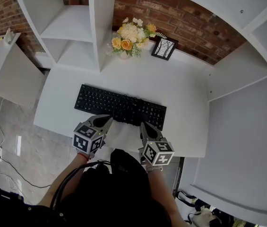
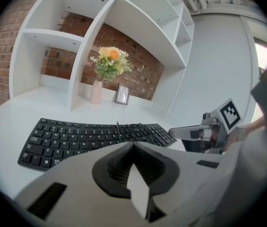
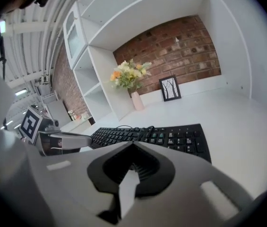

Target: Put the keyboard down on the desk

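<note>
A black keyboard (image 1: 119,106) lies flat on the white desk (image 1: 180,93), with its cable bundled on top near the middle. It also shows in the left gripper view as the keyboard (image 2: 90,135) and in the right gripper view as the keyboard (image 3: 161,137). My left gripper (image 1: 108,119) hovers just in front of the keyboard's near edge, shut and holding nothing. My right gripper (image 1: 142,125) sits beside it to the right, also shut and empty. Neither touches the keyboard.
A vase of flowers (image 1: 131,38) and a small framed picture (image 1: 164,48) stand at the back of the desk against the brick wall. White shelving (image 1: 72,27) rises at the left. A white panel (image 1: 246,126) borders the desk on the right.
</note>
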